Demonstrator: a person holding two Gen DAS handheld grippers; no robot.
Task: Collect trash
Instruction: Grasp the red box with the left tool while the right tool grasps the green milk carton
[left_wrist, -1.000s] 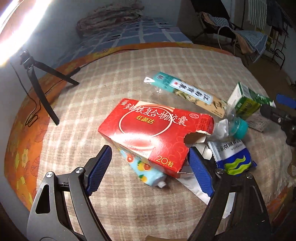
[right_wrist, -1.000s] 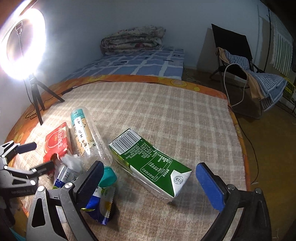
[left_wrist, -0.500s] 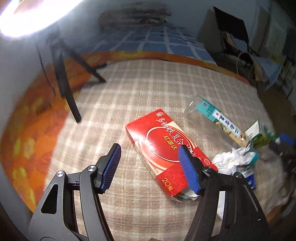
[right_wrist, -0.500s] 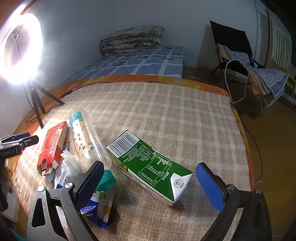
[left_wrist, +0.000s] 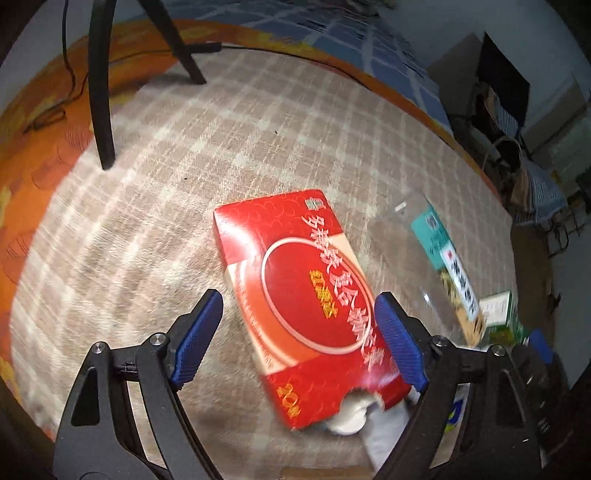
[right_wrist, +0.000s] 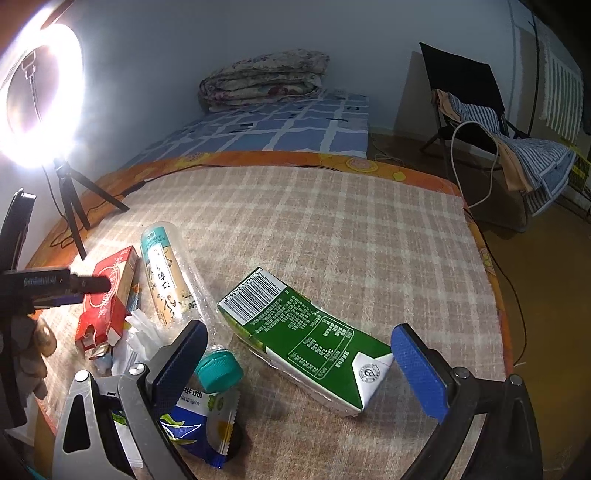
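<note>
A red medicine box (left_wrist: 306, 295) lies on the checked cloth, its torn end nearest the camera. My left gripper (left_wrist: 299, 336) is open, its jaws on either side of the box's near half, not touching. The box also shows in the right wrist view (right_wrist: 107, 295). A green and white carton (right_wrist: 306, 332) lies flat between the open jaws of my right gripper (right_wrist: 299, 365). A clear plastic bottle (right_wrist: 170, 280) with a teal cap (right_wrist: 218, 371) lies left of the carton. A blue snack wrapper (right_wrist: 199, 424) and white crumpled tissue (right_wrist: 144, 336) lie near the left jaw.
A ring light (right_wrist: 37, 99) on a black tripod (right_wrist: 74, 206) stands at the table's far left. The table's orange rim (right_wrist: 332, 160) borders the cloth. A bed (right_wrist: 280, 125) lies beyond and a chair (right_wrist: 476, 110) with clothes stands at the right.
My left gripper has swung round and moved over the red box, which now lies lengthwise between its jaws. My right gripper has barely moved over the green carton.
</note>
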